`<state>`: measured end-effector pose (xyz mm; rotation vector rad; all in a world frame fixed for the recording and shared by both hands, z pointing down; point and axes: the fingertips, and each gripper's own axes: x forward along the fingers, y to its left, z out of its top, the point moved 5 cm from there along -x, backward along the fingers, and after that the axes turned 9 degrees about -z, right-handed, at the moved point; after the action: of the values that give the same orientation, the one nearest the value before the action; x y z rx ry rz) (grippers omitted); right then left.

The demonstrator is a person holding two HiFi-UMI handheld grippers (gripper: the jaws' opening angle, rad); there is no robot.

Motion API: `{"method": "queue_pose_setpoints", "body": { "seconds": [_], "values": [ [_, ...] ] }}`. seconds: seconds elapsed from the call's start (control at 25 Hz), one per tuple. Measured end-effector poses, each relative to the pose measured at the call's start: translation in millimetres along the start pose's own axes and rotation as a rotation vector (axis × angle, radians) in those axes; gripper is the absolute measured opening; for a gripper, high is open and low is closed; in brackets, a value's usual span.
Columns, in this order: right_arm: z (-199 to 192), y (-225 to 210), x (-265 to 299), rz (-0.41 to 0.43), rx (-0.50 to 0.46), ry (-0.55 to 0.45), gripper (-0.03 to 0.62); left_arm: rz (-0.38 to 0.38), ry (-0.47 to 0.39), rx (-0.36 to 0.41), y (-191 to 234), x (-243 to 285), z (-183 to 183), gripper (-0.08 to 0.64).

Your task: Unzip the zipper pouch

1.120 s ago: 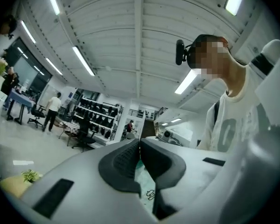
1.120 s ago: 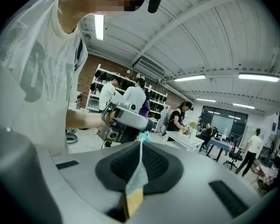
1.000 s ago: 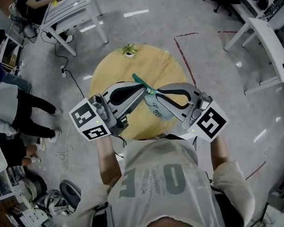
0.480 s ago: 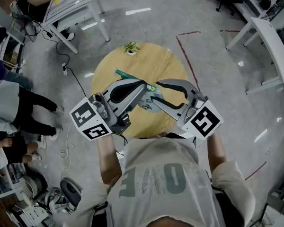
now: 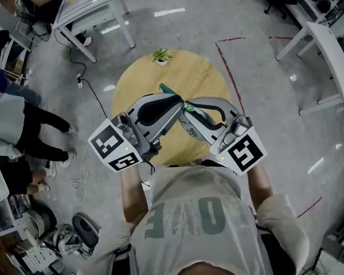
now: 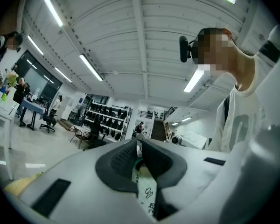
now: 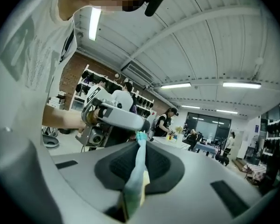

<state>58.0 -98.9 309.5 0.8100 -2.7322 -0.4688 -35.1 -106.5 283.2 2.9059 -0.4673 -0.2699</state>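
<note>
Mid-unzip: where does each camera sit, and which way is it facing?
Head view: on the person's head, looking steeply down at the round table; shows their shirt, left gripper and right gripper.
Left gripper view: on the left gripper, looking up along its shut jaws to the ceiling; shirt at right.
Right gripper view: on the right gripper, looking up along jaws closing on the pouch; shirt at left.
Shared: both gripper views show the pouch pinched; the right one also shows the left gripper.

we see a round wooden table (image 5: 209, 79) standing on the grey floor (image 5: 258, 16); a small potted plant (image 5: 160, 56) sits on it at its far edge.
</note>
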Motion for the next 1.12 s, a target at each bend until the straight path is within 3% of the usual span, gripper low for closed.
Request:
{"method": "queue_pose_setpoints", "body": {
  "seconds": [0.24,0.6,0.88,0.96,1.12],
  "values": [
    [1,-1,-1,-0.032,0.006,-0.015,0.052,-0.006,-0.003,-0.015,-2,2,-2,0.026],
    [-8,2,-6,-0.058,-0.033,0.064,0.052,0.1,0.06,0.011,4,1,-7,0.026],
    [-1,-7,-10,-0.106,0.004,-0.009,0.031,0.063,-0.014,-0.058,8,2,-2,0.026],
    [2,-10,-13,-0.128,0.057,-0.058,0.032,0.106,-0.001,-0.058,13,1,-7,0.026],
    [17,-16,-26,-0.136,0.183,-0.174,0.031,0.263,0.005,-0.072,36,-22,-14,0.026]
  ]
}}
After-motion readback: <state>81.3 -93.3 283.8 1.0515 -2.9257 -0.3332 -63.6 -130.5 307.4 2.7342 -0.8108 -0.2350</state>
